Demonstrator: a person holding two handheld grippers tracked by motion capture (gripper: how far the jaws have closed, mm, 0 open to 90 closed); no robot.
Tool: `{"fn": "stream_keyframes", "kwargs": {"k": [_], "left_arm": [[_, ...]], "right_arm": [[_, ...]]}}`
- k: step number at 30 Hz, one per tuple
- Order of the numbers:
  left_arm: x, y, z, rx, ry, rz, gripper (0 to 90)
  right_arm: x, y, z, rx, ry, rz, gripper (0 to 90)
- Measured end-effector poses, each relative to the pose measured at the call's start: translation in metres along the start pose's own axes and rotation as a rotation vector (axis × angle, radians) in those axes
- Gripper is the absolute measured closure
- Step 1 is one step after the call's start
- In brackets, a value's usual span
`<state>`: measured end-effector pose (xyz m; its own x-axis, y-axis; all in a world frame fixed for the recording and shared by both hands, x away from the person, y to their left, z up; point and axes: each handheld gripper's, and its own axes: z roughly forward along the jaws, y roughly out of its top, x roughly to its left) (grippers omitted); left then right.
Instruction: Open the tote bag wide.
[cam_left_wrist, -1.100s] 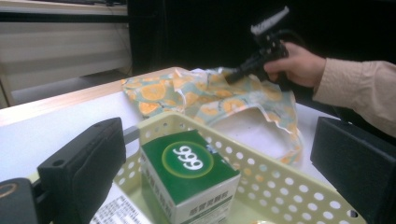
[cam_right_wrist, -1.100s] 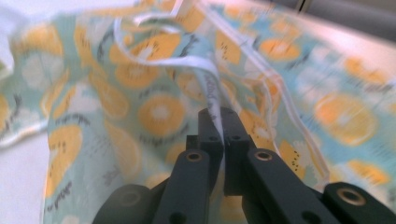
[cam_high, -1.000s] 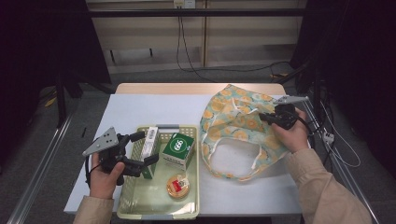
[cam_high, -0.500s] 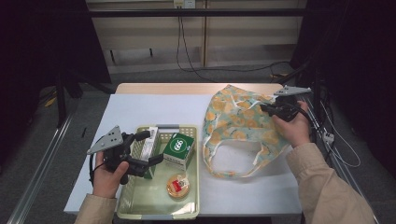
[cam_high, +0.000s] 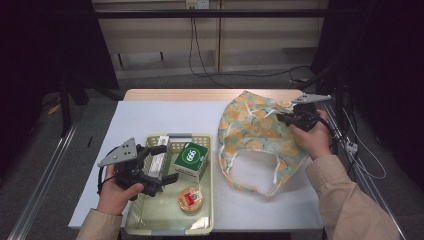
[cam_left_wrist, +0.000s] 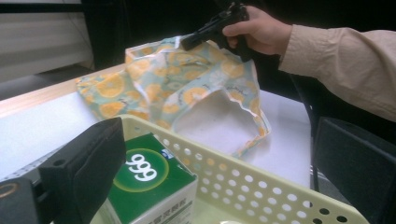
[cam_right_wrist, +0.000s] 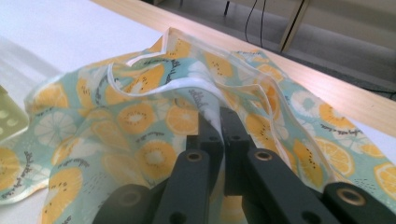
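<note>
White tabletop (cam_high: 165, 120), citrus-print bag (cam_high: 255, 140) pinched in right gripper (cam_right_wrist: 218, 122); left gripper (cam_high: 162, 164) spread, seemingly empty.

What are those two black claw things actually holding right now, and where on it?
The right gripper pinches the fruit-print bag by its white-trimmed top edge. The left gripper is open over the tray, holding nothing.

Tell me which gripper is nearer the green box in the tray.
Left. The left gripper hangs open over the tray, just beside the green box. The right gripper is across the table, shut on the fruit-print bag.
</note>
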<state>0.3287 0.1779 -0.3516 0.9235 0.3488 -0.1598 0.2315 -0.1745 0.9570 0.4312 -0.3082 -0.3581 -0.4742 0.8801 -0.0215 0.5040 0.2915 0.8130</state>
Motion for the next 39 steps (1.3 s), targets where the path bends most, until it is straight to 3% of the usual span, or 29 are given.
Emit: {"fn": "stream_keyframes", "kwargs": {"k": [6,10,13,27,39], "left_arm": [[-0.001,-0.003,0.010,0.060,-0.019,0.010,2.9],[-0.003,-0.006,0.016,0.074,-0.051,0.001,3.2],[-0.005,-0.007,0.020,0.120,-0.066,0.019,3.3],[-0.013,-0.016,0.041,0.238,-0.133,0.046,4.1],[-0.018,-0.024,0.054,0.355,-0.136,0.077,7.2]], "right_arm": [[0.001,-0.003,0.002,0.013,0.001,0.000,89.8],[0.001,-0.004,0.001,0.011,0.007,0.004,89.8],[0.000,-0.006,0.001,0.010,0.004,0.008,89.9],[0.000,-0.010,0.005,0.022,0.012,0.009,90.0],[0.001,-0.014,0.005,0.029,0.023,0.012,90.0]]}}
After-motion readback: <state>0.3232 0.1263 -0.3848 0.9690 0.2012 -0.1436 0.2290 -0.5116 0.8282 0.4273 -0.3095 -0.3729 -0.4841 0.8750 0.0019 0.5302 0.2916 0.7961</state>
